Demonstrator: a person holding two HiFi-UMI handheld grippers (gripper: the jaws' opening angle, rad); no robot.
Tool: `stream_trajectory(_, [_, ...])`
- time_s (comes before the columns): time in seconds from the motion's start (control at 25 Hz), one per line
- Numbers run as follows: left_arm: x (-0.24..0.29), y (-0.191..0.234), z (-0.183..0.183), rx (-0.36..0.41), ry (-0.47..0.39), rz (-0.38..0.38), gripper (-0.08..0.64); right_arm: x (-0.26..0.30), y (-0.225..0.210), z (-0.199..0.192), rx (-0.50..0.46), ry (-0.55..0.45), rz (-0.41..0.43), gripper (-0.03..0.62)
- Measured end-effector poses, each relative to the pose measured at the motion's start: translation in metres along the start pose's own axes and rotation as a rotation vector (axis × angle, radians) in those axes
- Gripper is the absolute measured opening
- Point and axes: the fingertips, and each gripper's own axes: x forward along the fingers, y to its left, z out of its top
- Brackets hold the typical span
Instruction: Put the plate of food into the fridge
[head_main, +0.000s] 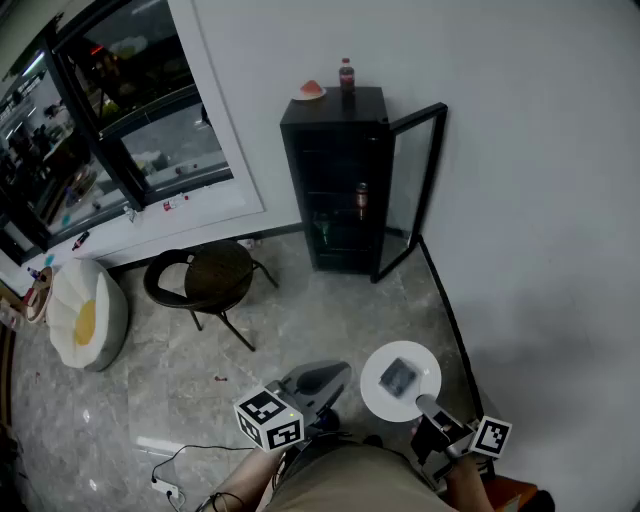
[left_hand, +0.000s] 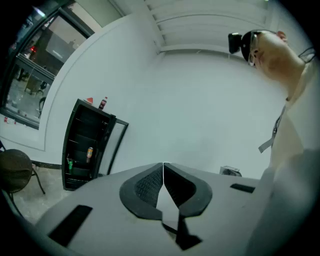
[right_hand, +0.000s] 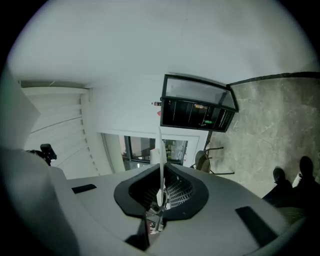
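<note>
grey marble floor (head_main: 300, 320) underfoot. closest in, right gripper (head_main: 428, 407) is clamped on the near rim of the round white plate (head_main: 375, 392) of food. left gripper (head_main: 338, 372) just beside it, jaws closed on nothing. far back, black mini fridge (head_main: 335, 170) by the wall, glass door (head_main: 410, 190) swung open.

Bare floor (head_main: 330, 320) runs from me to the fridge (head_main: 335, 170) at the far middle, an open lane for the plate (head_main: 373, 393) in my right hand-held gripper (head_main: 426, 406). The fridge door (head_main: 412, 185) stands open to the right, by the wall (head_main: 540, 200). A chair (head_main: 212, 278) stands left of the lane. A can (head_main: 362, 197) occupies a middle shelf.
</note>
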Motion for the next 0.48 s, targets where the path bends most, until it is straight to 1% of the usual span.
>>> stream_trajectory(0.16, [-0.012, -0.017, -0.018, -0.071, 0.042, 0.004, 0.012, -0.024, -0.004, -0.018, 0.049, -0.003, -0.043, 0.028])
stream_trajectory(0.28, [-0.013, -0.024, -0.019, -0.085, 0.043, 0.018, 0.012, -0.028, -0.003, -0.024, 0.048, 0.024, -0.072, 0.028])
stream_trajectory(0.36, [-0.012, -0.026, -0.017, -0.095, 0.035, 0.017, 0.012, -0.027, 0.0, -0.022, 0.038, 0.037, -0.076, 0.028])
stream_trajectory(0.48, [-0.016, -0.023, -0.022, -0.113, 0.039, 0.012, 0.012, -0.023, 0.004, -0.021, 0.035, 0.036, -0.054, 0.029])
